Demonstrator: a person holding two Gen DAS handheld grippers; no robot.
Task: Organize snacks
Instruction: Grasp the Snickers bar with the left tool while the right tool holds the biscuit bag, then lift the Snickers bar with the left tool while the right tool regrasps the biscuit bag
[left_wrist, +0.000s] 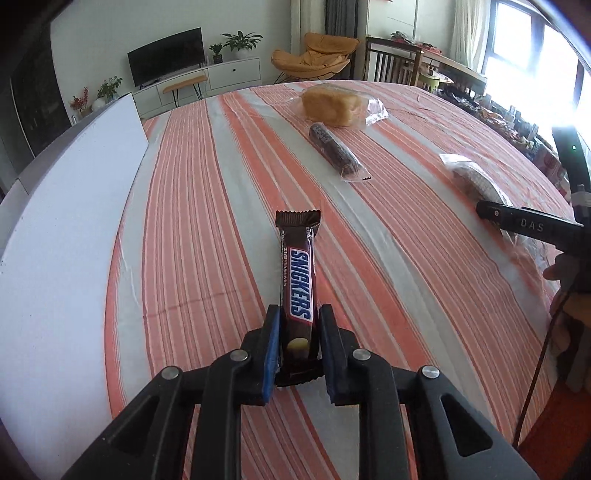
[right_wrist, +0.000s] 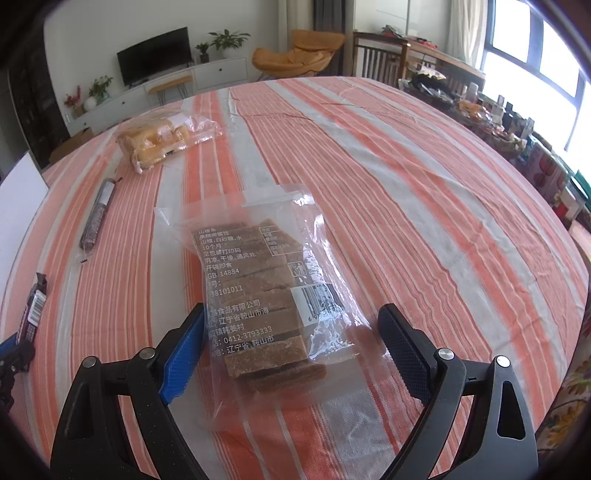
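Between the blue pads of the left gripper (left_wrist: 297, 345), the Snickers bar (left_wrist: 297, 280) is clamped at its near end, jaws nearly closed on it. Bar judged light and fairly stiff; glossy wrapper likely slippery, so an end grip may let it pivot. Long axis runs straight away from the gripper, crimped end pointing far, above the striped tablecloth (left_wrist: 192, 258). Beyond the bar: dark cookie roll (left_wrist: 334, 149), axis diagonal; farther, bagged bread (left_wrist: 332, 107), soft, crushable. Right of the bar, the right gripper (right_wrist: 291, 350) stands wide open, straddling the clear bag of brown slices (right_wrist: 258, 291), pads not touching. Bag loose, slippery; take it across the stack.
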